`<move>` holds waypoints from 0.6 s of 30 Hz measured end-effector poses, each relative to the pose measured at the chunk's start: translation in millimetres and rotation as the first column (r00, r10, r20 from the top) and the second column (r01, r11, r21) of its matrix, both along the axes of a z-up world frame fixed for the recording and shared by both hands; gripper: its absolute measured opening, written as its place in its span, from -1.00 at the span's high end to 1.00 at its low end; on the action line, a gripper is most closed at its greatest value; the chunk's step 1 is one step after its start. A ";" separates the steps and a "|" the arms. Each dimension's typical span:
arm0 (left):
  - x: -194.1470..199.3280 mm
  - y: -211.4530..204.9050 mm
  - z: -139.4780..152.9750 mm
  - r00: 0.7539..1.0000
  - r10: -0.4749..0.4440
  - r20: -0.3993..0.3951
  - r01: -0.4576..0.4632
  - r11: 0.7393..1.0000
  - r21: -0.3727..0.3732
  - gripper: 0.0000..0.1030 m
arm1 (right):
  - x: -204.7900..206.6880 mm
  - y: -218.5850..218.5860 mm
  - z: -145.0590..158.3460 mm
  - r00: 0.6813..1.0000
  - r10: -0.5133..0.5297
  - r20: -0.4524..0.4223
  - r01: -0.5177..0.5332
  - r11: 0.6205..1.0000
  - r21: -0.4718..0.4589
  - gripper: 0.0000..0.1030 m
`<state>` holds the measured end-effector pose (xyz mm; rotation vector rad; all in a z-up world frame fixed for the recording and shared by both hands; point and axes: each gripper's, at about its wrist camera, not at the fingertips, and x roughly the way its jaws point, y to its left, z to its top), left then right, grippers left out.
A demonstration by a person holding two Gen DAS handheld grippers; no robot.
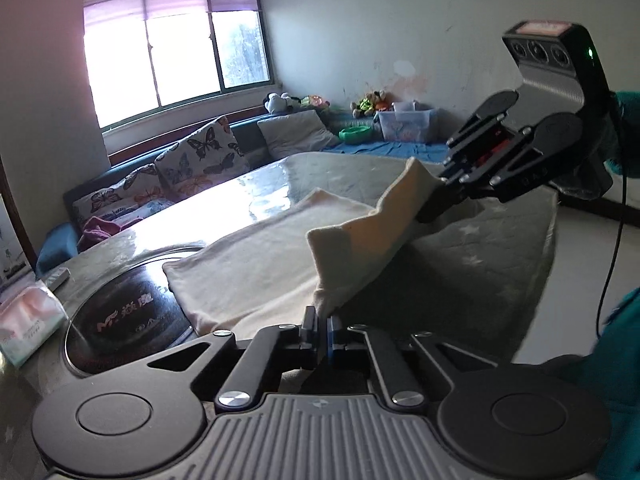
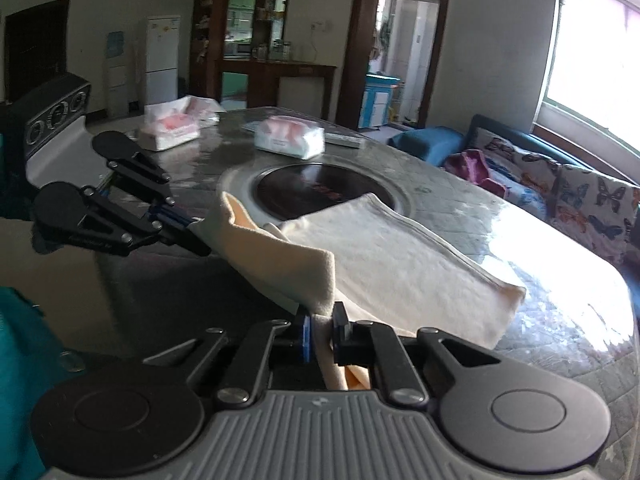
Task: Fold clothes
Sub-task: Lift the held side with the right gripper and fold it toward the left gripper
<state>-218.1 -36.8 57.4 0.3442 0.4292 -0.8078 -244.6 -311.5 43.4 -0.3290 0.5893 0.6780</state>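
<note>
Cream cloth (image 1: 256,264): soft, light, limp; sags between grips near the table (image 1: 256,188) edge; left claw (image 1: 322,330) and right claw (image 2: 322,334) each clamped on a near corner; hems grip best

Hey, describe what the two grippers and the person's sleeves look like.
Both the left gripper and right gripper are matte black linkages with silver rivets, round black discs, a ribbed grey base and blue finger pads. The right one carries a three-lens module with a green light and a thin black cable. The sleeves are teal.
</note>
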 end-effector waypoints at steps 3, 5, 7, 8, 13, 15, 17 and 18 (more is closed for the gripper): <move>-17.9 7.5 6.3 1.000 -0.004 -0.020 0.004 1.000 -0.016 0.91 | -18.8 1.0 6.3 0.999 0.017 -0.029 -0.017 1.000 0.014 0.83; -26.1 8.9 7.6 1.000 -0.007 -0.022 0.007 1.000 -0.010 0.91 | -27.0 2.9 8.4 0.998 0.024 -0.056 -0.023 0.999 0.023 0.83; -26.6 8.9 8.9 1.000 -0.006 -0.025 0.006 1.000 -0.009 0.91 | -29.7 3.3 10.0 0.997 0.026 -0.071 -0.024 0.999 0.029 0.83; -23.6 8.4 9.9 1.000 -0.003 -0.026 0.003 1.000 -0.011 0.91 | -29.3 3.1 11.4 0.997 0.025 -0.073 -0.023 0.999 0.031 0.83; 9.7 -0.2 20.7 1.000 0.012 0.006 -0.012 1.000 -0.019 0.91 | -6.3 -0.5 25.2 0.998 -0.009 -0.066 0.012 0.999 0.048 0.83; 25.5 -4.4 25.8 1.000 0.018 0.023 -0.017 1.000 -0.022 0.91 | 11.6 -3.6 29.6 0.997 -0.025 -0.067 0.029 0.998 0.054 0.83; 41.2 -8.6 31.0 0.999 0.024 0.041 -0.023 0.999 -0.025 0.91 | 29.6 -6.8 34.0 0.997 -0.041 -0.067 0.045 0.997 0.059 0.83; 49.1 -10.7 33.5 0.998 0.027 0.049 -0.025 0.999 -0.027 0.91 | 38.5 -8.4 36.2 0.996 -0.050 -0.068 0.054 0.997 0.062 0.83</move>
